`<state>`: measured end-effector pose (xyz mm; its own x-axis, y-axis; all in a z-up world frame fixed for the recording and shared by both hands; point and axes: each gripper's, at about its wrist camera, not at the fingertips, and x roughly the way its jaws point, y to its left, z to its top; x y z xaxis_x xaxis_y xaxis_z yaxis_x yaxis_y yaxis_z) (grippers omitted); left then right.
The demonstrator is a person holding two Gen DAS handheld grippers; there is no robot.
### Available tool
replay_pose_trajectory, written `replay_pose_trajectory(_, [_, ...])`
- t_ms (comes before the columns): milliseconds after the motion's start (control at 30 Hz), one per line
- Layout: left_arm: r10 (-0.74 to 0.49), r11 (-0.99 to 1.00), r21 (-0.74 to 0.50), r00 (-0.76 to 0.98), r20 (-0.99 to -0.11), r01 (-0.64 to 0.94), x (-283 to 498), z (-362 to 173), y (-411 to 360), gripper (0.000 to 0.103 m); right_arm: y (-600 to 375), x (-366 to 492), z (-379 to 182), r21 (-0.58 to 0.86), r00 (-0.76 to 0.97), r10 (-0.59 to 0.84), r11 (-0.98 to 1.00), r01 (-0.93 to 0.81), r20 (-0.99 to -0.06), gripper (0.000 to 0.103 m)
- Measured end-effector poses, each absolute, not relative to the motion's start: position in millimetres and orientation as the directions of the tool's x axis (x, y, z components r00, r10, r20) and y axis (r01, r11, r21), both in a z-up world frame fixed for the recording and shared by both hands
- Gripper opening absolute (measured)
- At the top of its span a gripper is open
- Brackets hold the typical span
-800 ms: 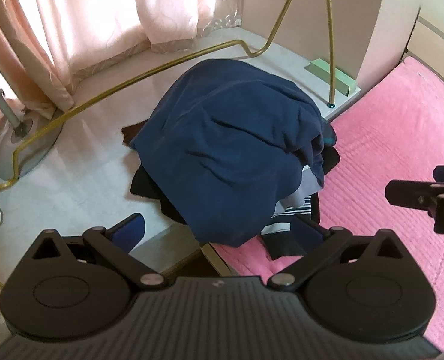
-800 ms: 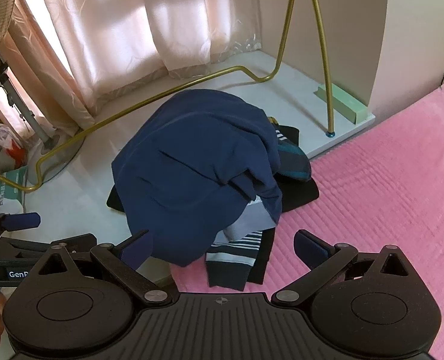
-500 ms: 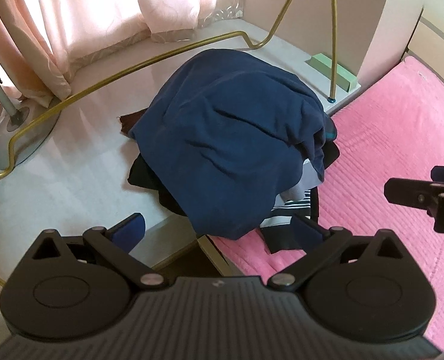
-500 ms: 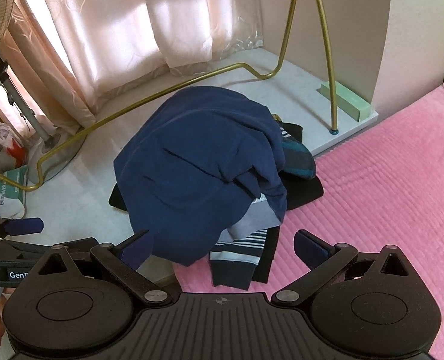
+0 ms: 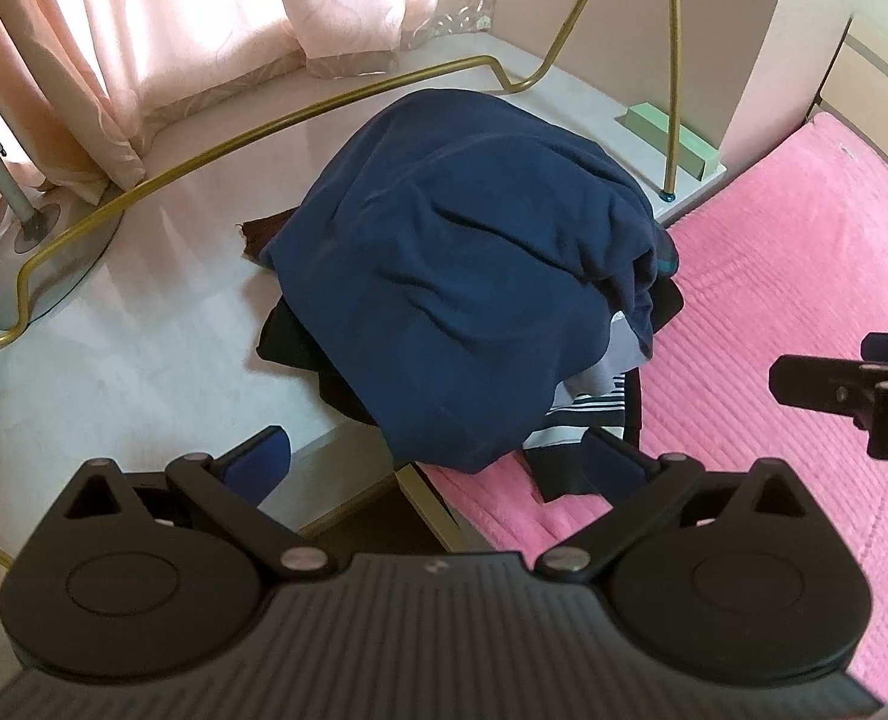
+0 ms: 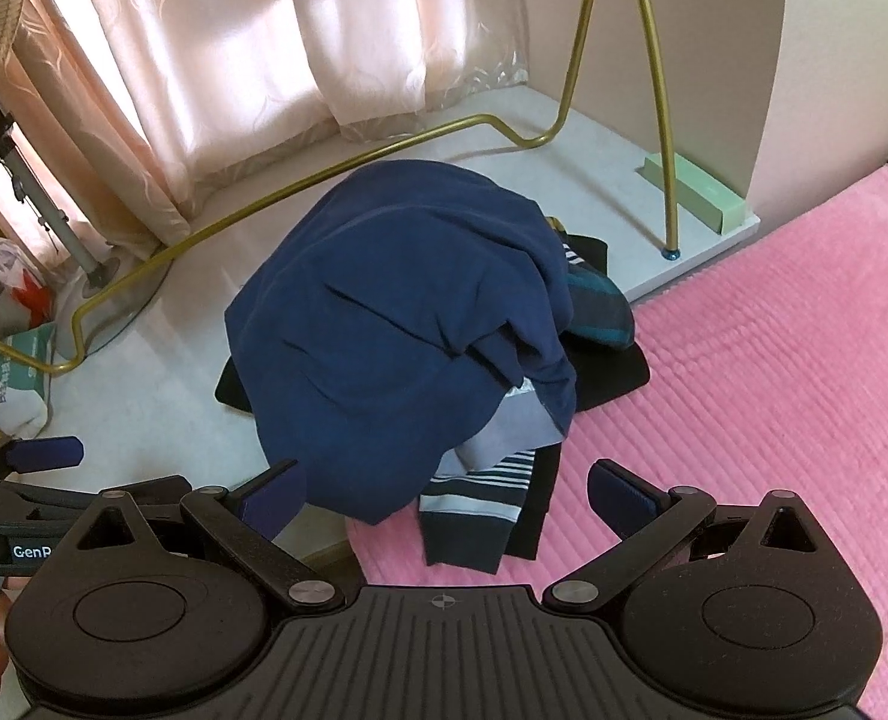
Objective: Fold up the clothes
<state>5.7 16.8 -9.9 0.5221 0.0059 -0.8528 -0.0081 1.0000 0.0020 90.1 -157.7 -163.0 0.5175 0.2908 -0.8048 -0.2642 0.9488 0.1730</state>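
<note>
The pile of clothes (image 5: 474,300) is now seen a little closer, mid-frame. Both hand-held grippers, left (image 5: 435,459) and right (image 6: 447,495), are held wide and empty. Nothing is picked up yet.

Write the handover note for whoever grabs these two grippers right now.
Left gripper: open, empty, short of the pile.
Right gripper: open, empty, also facing the pile.
Clothes: a rumpled navy blue top lies draped over a heap straddling the white ledge and the pink ribbed bed cover. Under it show a black-and-white striped garment, a teal-striped piece and black fabric.
Done: nothing folded.
Left: pull the navy top off, spread it on the bed cover, fold; then the rest.
</note>
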Motion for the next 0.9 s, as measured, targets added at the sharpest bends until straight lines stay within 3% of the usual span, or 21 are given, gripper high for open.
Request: replay_pose_trajectory(900, [0.001, 1.0, 0.003, 0.519, -0.855, 0.004, 4.5, -10.5, 14.5, 0.101, -160.6, 91.6, -159.1, 0.177, 0.51, 0.285, 0.952, -0.251, -0.812, 0.102])
